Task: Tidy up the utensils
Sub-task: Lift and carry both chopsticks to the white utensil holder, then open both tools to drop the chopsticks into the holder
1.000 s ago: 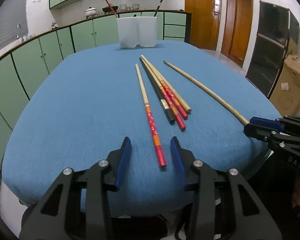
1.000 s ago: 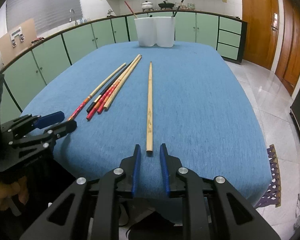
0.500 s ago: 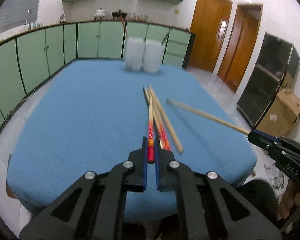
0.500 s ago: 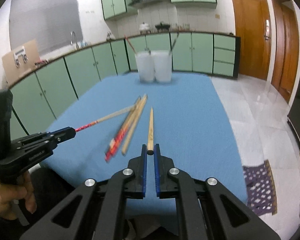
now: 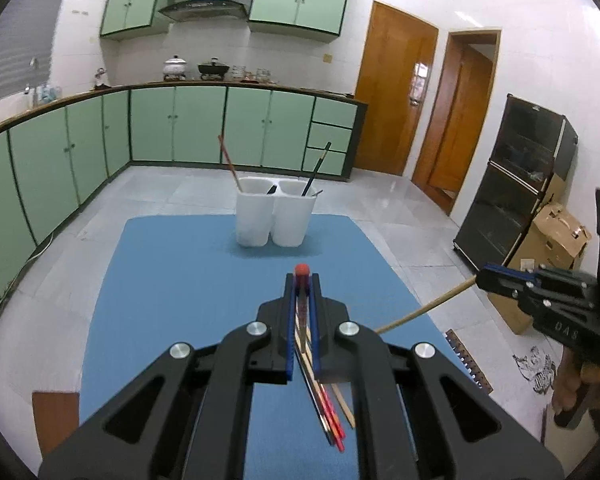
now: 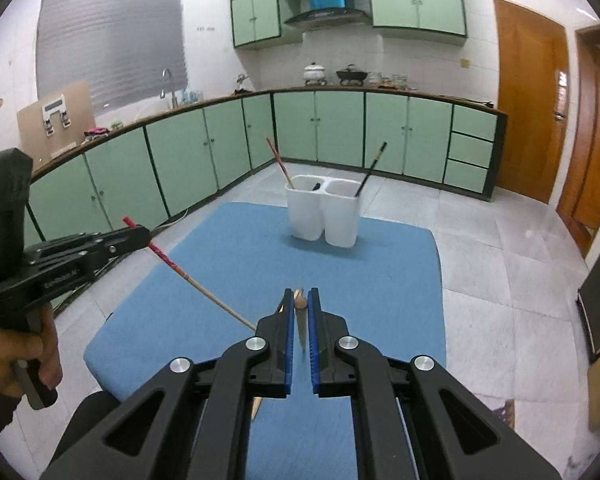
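Nearest the left wrist camera, the left claw (image 5: 302,280) is clamped on a red-handled chopstick (image 5: 302,270), whose red butt pokes up just past the blue fingertips (image 5: 289,320); the shaft runs down between them towards 6 o'clock. From the right wrist view that same claw sits at 9 o'clock, gripped by a bare hand (image 6: 18,356), and the chopstick slants from its red end down to a pale wooden tip over the blue bench (image 6: 380,280).

Below the left claw, at about 5 o'clock, the remaining chopsticks (image 5: 330,416) lie bunched on the bench, red, dark and plain wood together.

Close to the right wrist camera, the right claw (image 6: 299,304) is clamped on a plain wooden chopstick (image 6: 300,303), its butt end showing between the pads and its shaft pointing down and away under the claw. In the left wrist view this claw enters from 3 o'clock, the pale stick (image 5: 424,310) reaching out from it towards the bench's right edge.

Farther off, at 12 o'clock, a white double holder (image 5: 274,216) stands upright near the far end of the bench. Its left cup holds a red-ended chopstick (image 5: 230,164) leaning left; its right cup holds a dark chopstick (image 5: 316,168) leaning right.
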### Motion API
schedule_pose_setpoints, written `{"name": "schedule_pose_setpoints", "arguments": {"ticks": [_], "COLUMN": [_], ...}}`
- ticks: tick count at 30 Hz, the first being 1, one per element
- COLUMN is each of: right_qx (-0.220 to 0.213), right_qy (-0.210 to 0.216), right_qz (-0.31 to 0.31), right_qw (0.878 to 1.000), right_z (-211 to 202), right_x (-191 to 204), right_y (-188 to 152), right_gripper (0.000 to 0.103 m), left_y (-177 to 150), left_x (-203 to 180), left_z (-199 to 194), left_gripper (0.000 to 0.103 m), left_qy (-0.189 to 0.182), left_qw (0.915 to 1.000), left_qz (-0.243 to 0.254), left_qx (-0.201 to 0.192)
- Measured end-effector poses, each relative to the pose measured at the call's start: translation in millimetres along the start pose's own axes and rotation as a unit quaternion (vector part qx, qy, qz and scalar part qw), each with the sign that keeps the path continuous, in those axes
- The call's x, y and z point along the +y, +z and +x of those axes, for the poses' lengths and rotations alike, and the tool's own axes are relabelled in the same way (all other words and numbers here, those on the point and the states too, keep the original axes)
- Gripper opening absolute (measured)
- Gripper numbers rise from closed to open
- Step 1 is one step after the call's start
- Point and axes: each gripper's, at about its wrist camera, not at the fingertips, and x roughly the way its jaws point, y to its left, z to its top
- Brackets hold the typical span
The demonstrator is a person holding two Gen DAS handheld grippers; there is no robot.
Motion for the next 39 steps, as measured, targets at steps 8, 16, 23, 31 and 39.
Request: {"name": "schedule_pose_setpoints", "arguments": {"ticks": [8,16,23,31,39], "right_qx": [0.025,-0.027,-0.038,0.017,-0.031], "right_qy": [-0.006,-0.019,-0.051,-0.047,-0.052], "right_qz": [-0.022,-0.009,0.006,0.032,0.020], "right_qw": [0.999,0.999,0.998,0.998,0.998], "right_z": [30.4,48.9,122.9,200.8,137.2], "right_x": [-6.6,-20.9,-46.3,-71.2,-69.1], "right_y": [83.6,190.2,230.7,193.8,151.1], "right_gripper": [0.006,0.006,0.006,0.007,0.025], "left_y": [83.0,185.0,216.5,185.1,159.7], "left_x": [17.6,35.7,45.3,62.4,66.9], "left_z": [38.9,76.2,151.7,207.7,152.6], "left_gripper": [0.005,0.005,0.005,0.007,0.063], "left_qy": [0.001,0.025,0.052,0.054,0.045], "left_qw": [0.9999,0.9983,0.9976,0.9985,0.9987], "left_qz": [0.016,0.003,0.004,0.003,0.020], "left_qx": [0.002,-0.052,-0.047,0.005,-0.012]}}
